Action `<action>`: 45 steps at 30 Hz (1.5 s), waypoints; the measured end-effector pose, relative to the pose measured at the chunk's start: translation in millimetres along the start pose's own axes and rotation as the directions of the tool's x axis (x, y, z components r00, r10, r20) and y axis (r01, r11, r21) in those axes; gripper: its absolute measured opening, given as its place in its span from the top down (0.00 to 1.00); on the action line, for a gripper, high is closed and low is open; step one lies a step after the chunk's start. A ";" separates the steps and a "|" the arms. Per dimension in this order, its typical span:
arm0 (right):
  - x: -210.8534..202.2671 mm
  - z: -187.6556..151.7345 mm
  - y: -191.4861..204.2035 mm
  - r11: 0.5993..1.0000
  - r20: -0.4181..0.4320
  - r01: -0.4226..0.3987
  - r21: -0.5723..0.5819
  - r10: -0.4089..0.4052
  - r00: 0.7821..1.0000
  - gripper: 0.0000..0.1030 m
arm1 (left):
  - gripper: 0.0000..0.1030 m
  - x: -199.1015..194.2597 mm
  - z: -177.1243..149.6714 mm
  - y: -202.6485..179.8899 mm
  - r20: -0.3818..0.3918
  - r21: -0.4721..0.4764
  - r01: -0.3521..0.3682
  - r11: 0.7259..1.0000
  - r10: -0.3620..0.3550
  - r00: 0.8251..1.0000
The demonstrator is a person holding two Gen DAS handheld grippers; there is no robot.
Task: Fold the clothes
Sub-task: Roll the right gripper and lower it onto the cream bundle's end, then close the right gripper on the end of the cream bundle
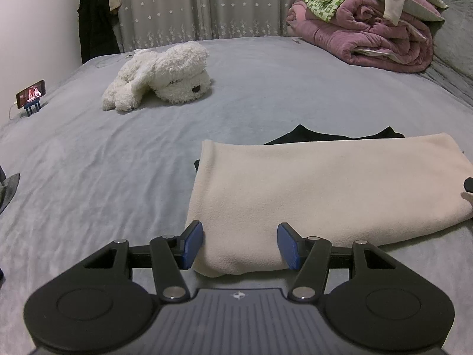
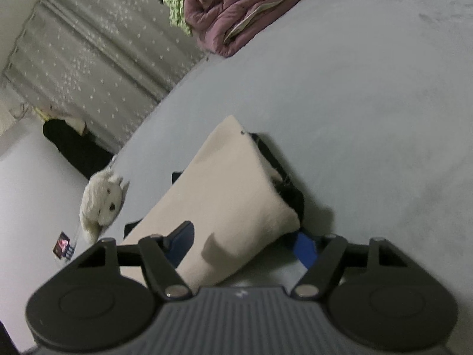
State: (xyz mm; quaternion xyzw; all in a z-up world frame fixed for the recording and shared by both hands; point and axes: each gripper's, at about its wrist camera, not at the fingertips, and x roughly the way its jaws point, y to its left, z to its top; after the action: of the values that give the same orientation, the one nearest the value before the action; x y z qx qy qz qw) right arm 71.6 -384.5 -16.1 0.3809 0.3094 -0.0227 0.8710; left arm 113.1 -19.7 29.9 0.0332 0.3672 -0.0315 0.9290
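Done: your cream garment (image 1: 325,183) lies folded on the bed (image 1: 118,177).
Left tool (image 1: 240,245): pads clamp its near edge.
Right tool (image 2: 245,247): straddles its corner; grip unclear.
Left: final fold, by my guess.

Most of the black garment (image 1: 304,136) lies buried under the cream fleece (image 1: 325,183), only its points poking out along the far edge. The fleece's right end runs off the frame's right side. In the right wrist view the whole frame is smeared: the plush dog (image 2: 102,204) at left is soft-edged, and the phone (image 2: 62,247) screen beside it is too small to read. The quilt pile (image 1: 369,26) is cropped at the top.
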 end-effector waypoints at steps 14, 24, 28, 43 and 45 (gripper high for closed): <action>6.6 0.0 12.0 0.997 0.106 0.072 -0.033 -0.068 0.992 0.68 | 0.44 0.6 1.5 0.8 -0.002 0.000 0.003 1.000 -0.003 1.000; 8.4 6.2 -0.7 0.998 0.096 0.053 0.029 -0.056 0.994 0.67 | 0.44 1.1 0.7 1.7 -0.002 0.004 0.008 1.000 -0.008 1.000; 9.0 10.2 -8.8 0.997 0.095 0.039 0.067 -0.045 0.994 0.67 | 0.44 1.4 1.0 2.7 -0.002 0.004 0.011 1.000 -0.011 1.000; 8.6 0.7 0.1 0.998 0.114 0.040 0.042 -0.045 0.992 0.70 | 0.44 2.8 1.0 -1.8 0.002 0.016 -0.004 1.000 0.004 1.000; 4.1 0.1 7.8 0.999 0.134 0.038 0.016 -0.040 0.990 0.72 | 0.44 2.9 1.4 -1.1 0.000 0.014 -0.002 1.000 0.002 1.000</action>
State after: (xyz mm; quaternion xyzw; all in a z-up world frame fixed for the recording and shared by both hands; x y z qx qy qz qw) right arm 77.2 -378.2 -13.2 0.3782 0.2572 -0.0677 0.8867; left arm 116.1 -21.0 28.9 0.0398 0.3668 -0.0333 0.9288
